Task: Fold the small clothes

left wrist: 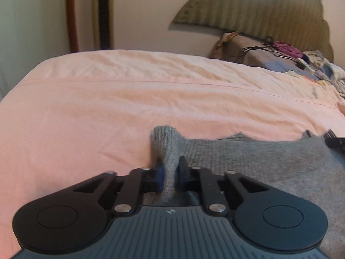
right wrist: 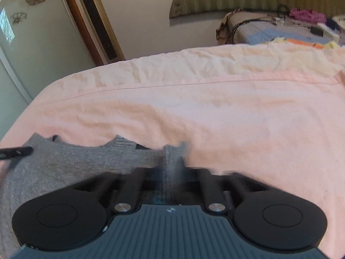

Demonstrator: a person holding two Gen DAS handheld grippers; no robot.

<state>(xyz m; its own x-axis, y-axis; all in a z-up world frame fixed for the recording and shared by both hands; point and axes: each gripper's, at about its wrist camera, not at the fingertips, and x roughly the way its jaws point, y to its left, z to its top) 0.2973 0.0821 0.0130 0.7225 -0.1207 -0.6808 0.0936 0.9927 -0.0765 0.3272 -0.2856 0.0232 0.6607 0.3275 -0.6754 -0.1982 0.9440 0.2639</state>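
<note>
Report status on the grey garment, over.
Left hand-held gripper shut on grey garment. Right hand-held gripper shut on it too. Pink sheet beneath.

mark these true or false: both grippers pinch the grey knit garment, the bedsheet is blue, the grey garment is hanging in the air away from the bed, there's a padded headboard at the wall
1. Both grippers pinch the grey knit garment. True: the left gripper and the right gripper are each shut on a fold of the grey garment.
2. The bedsheet is blue. False: the bedsheet is pink.
3. The garment hangs clear of the bed. False: it lies on the sheet.
4. A padded headboard stands at the wall. True: the headboard is there.
</note>
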